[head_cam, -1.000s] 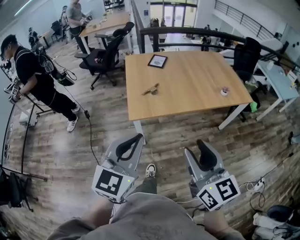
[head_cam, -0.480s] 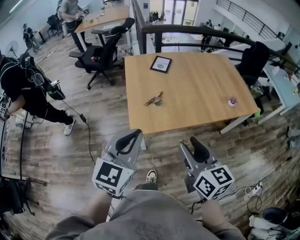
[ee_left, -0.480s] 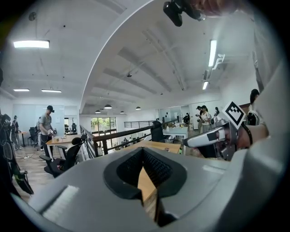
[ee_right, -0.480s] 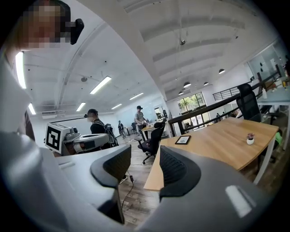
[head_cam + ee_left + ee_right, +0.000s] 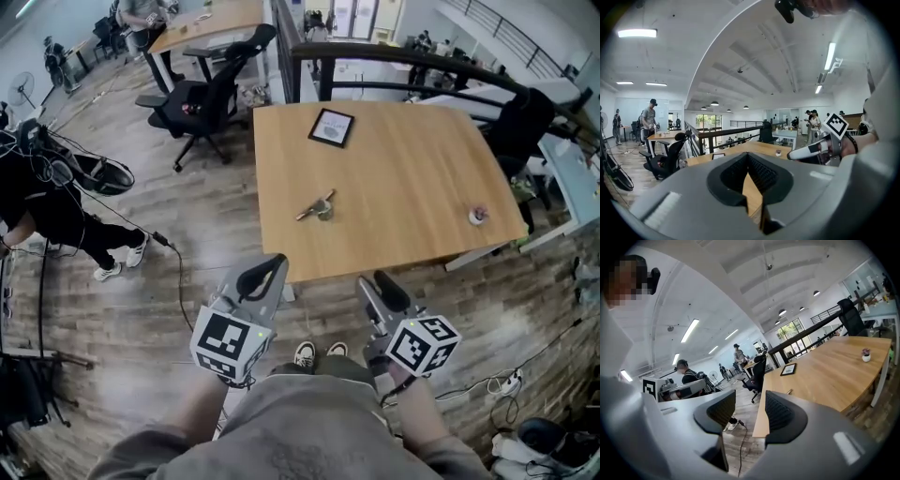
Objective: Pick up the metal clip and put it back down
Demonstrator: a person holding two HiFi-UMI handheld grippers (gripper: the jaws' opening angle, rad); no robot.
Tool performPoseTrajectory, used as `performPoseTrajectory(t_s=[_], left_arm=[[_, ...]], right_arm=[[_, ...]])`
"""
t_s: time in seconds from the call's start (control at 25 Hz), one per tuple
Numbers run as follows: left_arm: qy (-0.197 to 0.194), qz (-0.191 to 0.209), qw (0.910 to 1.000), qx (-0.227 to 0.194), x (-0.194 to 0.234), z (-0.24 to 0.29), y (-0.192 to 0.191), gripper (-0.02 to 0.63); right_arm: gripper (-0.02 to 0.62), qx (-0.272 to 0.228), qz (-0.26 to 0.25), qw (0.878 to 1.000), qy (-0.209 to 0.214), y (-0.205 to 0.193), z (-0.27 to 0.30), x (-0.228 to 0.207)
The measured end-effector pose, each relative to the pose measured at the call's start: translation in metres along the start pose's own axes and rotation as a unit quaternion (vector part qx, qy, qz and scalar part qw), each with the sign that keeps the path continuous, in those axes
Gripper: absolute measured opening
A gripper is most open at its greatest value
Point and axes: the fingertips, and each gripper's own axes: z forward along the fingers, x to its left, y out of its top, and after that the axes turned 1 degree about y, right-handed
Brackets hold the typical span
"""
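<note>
The metal clip (image 5: 317,204) lies on the wooden table (image 5: 412,169), left of its middle; in the right gripper view it is a small glint (image 5: 789,391) on the tabletop. Both grippers hang in front of the table's near edge, over the floor and well short of the clip. My left gripper (image 5: 269,272) has its tips pressed together with nothing between them (image 5: 748,157). To its right, my right gripper (image 5: 380,281) shows a gap between its jaws (image 5: 750,411), and that gap holds nothing.
A dark framed tablet (image 5: 331,127) lies at the table's far side and a small pot (image 5: 478,215) near its right edge. Black office chairs (image 5: 202,98) stand at the left. A person (image 5: 47,202) with cables stands on the floor at far left.
The table and clip have come closer in the head view. Both grippers now sit nearer the table's front edge. The person at left has shifted further toward the frame's edge.
</note>
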Motion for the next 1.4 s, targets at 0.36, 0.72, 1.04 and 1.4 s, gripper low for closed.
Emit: performPoseTrajectory(t_s=[0.36,0.72,1.04,1.4], left_arm=[[0.008,-0.010,0.9993,0.035,0.024,0.047,-0.020,0.000],[0.044,-0.028,0.9962,0.070,0.050,0.115,-0.023,0.000],[0.110,-0.056,0.9869,0.104,0.083,0.173,-0.030,0.000],[0.183,-0.101,0.9690,0.131,0.107,0.211,-0.058,0.000]], right_arm=[[0.183,0.030,0.059,0.998,0.004,0.001,0.051,-0.048],[0.183,0.080,0.092,0.992,0.032,0.024,0.106,-0.101],[0.183,0.146,0.109,0.981,0.073,0.048,0.172,-0.152],[0.183,0.205,0.133,0.964,0.108,0.048,0.227,-0.192]])
